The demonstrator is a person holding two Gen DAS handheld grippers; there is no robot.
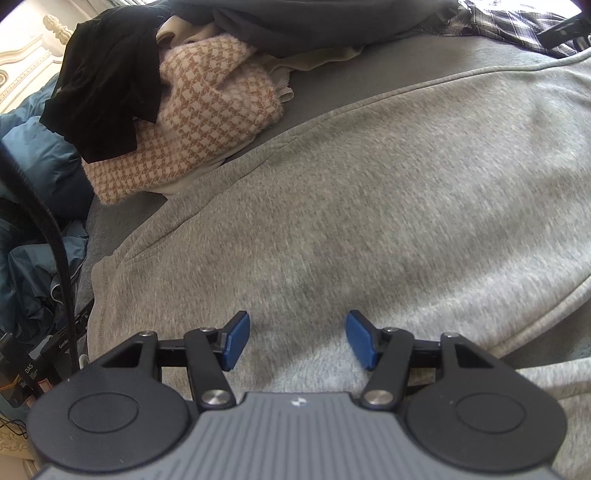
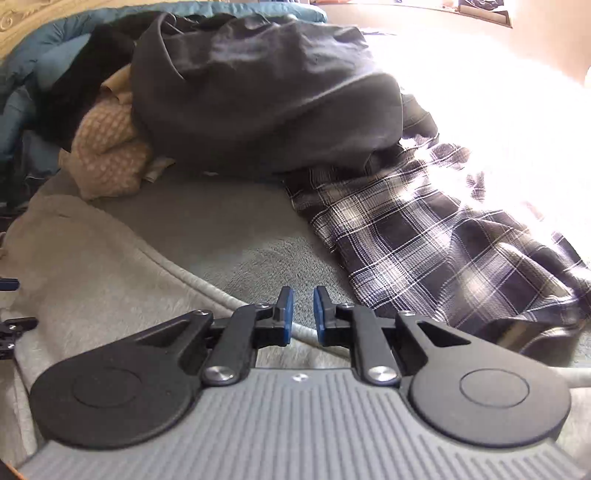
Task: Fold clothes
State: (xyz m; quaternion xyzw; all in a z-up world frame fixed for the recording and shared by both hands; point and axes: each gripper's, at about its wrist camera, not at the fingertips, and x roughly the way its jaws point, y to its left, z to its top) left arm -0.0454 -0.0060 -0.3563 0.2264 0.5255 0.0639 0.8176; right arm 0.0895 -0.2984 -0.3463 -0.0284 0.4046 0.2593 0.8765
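Currently, left wrist view: the left gripper (image 1: pixel 297 339) hangs over the middle of the grey sweatshirt (image 1: pixel 369 206), which lies spread on the grey bed cover (image 1: pixel 332 74). Jaws spread, nothing between the pads; can't tell if the tips touch the cloth. Judged step: sweatshirt laid flat, fold not begun or just starting. Sweatshirt's far seam edge runs diagonally, upper right to lower left; ribbed hem at lower left near the bed's side. Pile just beyond that edge: checked pink sweater (image 1: pixel 199 122) w/ a black garment (image 1: pixel 107 85) on top, dark grey garment (image 1: pixel 314 22) behind. Black cable (image 1: pixel 55 236) and blue quilt (image 1: pixel 40 147) crowd the left side, so little room there.

Right wrist view: the right gripper (image 2: pixel 303 314) sits at the sweatshirt's corded edge (image 2: pixel 221 295), jaws nearly pressed together w/ a slim gap; the cord runs under them, but a pinch can't be confirmed. Bare bed cover ahead is the open room for a fold. Plaid shirt (image 2: pixel 443 240) lies close on the right, near the edge but apart from the gripper.

Next move, judged: get a firm pinch on the edge w/ both grippers, lift, carry over toward the near side w/o dragging plaid cloth or pile.
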